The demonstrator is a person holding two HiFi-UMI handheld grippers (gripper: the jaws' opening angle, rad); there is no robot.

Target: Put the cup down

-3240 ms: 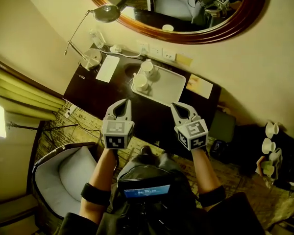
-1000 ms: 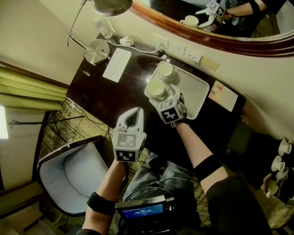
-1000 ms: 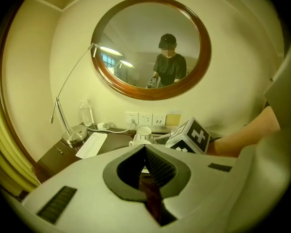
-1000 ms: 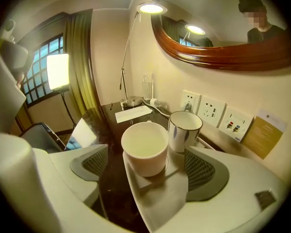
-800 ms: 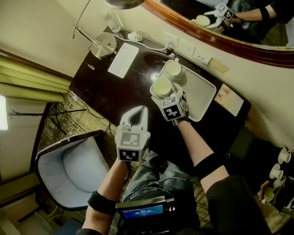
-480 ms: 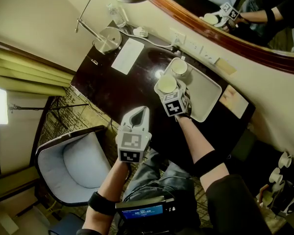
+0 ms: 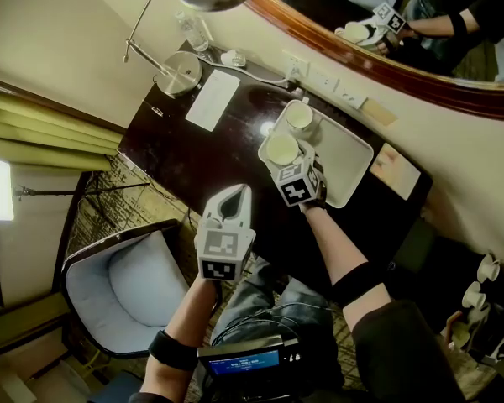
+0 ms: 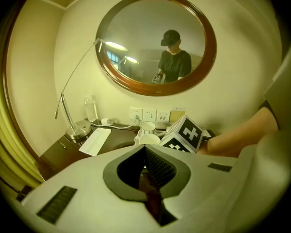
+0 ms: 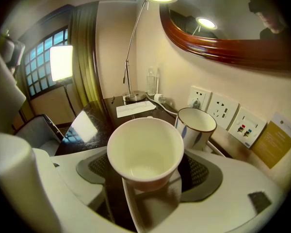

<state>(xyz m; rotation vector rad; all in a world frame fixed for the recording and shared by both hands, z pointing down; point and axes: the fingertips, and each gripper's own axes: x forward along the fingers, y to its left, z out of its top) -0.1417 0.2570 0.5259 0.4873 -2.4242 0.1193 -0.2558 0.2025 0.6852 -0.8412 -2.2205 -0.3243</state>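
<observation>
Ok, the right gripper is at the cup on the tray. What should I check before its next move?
1. Cup between the jaws of the right gripper: ok; the jaws have just been closing.
2. Pads pressing the cup: cannot tell.
3. Cup upright and empty: ok.
4. Cup over the tray, at its end: ok.
5. Gap to the mug close behind: cannot tell.
6. Left gripper shut, empty, off the tray: ok.

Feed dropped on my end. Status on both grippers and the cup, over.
Left gripper shut, empty. Right gripper, jaws just closing round the cup, grip not confirmed. Cup upright on tray corner. Second cup close behind it.
</observation>
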